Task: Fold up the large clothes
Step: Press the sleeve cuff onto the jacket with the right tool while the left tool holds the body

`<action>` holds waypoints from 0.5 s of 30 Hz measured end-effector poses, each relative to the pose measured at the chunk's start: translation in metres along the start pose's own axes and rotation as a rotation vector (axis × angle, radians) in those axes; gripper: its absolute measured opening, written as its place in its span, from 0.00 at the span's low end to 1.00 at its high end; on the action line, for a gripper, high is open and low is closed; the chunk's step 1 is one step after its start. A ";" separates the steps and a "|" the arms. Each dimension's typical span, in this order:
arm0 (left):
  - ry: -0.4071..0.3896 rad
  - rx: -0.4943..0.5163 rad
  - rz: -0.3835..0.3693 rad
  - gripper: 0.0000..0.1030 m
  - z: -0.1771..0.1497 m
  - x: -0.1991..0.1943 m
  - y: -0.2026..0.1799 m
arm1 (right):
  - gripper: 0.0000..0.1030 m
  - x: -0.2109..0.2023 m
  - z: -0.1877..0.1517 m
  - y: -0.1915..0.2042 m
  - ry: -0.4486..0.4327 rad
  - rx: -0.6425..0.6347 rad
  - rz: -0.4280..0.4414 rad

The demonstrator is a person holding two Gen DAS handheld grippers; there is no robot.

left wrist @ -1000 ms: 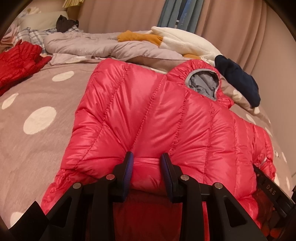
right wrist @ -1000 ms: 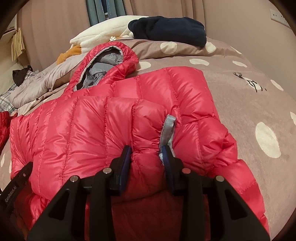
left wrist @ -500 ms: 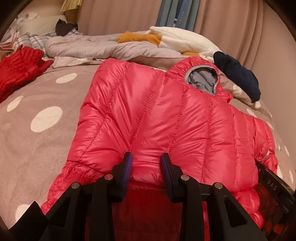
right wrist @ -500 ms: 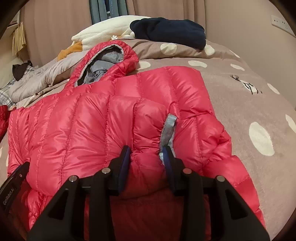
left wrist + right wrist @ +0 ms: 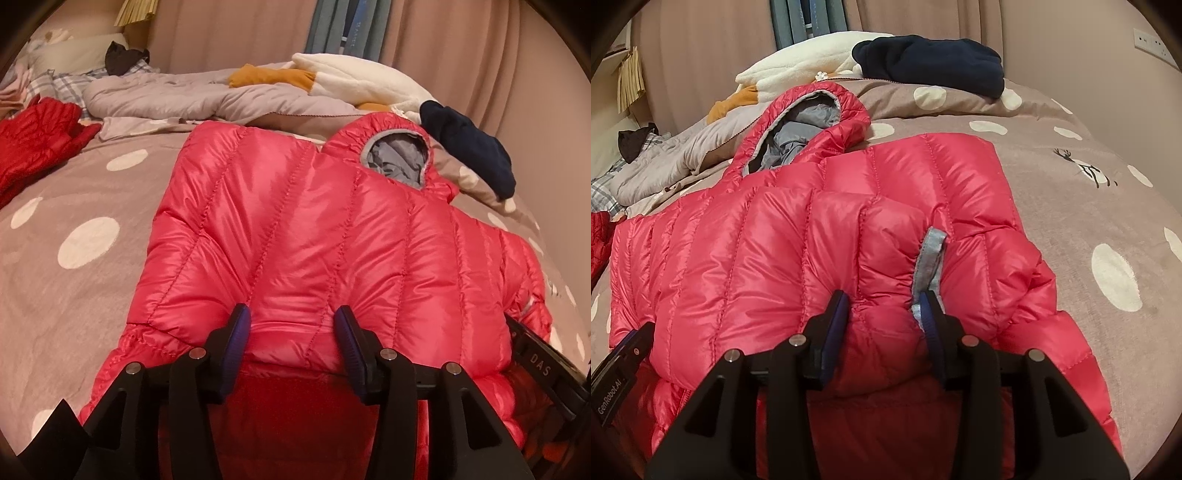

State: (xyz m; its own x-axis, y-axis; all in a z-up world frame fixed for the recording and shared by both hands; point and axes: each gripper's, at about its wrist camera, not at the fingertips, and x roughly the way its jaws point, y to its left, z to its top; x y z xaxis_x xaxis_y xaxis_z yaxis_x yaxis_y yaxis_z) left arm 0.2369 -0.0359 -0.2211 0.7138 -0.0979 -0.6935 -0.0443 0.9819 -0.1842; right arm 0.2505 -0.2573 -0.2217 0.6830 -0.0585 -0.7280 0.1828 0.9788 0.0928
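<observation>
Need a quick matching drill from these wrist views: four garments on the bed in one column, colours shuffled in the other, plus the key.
Things:
1. puffer jacket
2. hood lining
3. folded garment on the pillow
4. fleece by the curtain

Colours:
A. navy
B. cream white
C. bright red
D. grey

Pairs: 1-C, 2-D, 3-A, 4-B

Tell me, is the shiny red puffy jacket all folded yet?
Not quite. The shiny red puffy jacket has its near edge doubled over on the spotted bed cover. The left gripper and right gripper have just been opening their jaws, that fold between them. Its grey-lined hood still sticks out unfolded.
</observation>
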 end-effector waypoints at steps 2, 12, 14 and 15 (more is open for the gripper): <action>0.001 0.007 0.006 0.49 0.000 0.000 -0.001 | 0.40 0.000 0.000 0.000 0.000 0.000 -0.001; -0.015 0.017 -0.019 0.67 0.000 -0.005 -0.004 | 0.40 0.000 0.000 0.000 0.000 0.001 0.001; -0.018 0.016 -0.012 0.67 0.000 -0.006 -0.005 | 0.41 0.000 0.000 0.000 0.000 0.004 0.003; -0.017 0.012 -0.008 0.67 0.000 -0.007 -0.005 | 0.41 0.000 0.000 0.000 0.000 0.004 0.003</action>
State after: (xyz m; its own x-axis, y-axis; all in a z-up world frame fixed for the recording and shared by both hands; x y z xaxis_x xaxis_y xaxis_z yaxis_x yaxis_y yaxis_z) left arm 0.2319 -0.0403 -0.2152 0.7260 -0.1027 -0.6800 -0.0305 0.9830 -0.1810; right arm 0.2502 -0.2571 -0.2216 0.6834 -0.0552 -0.7279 0.1831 0.9782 0.0978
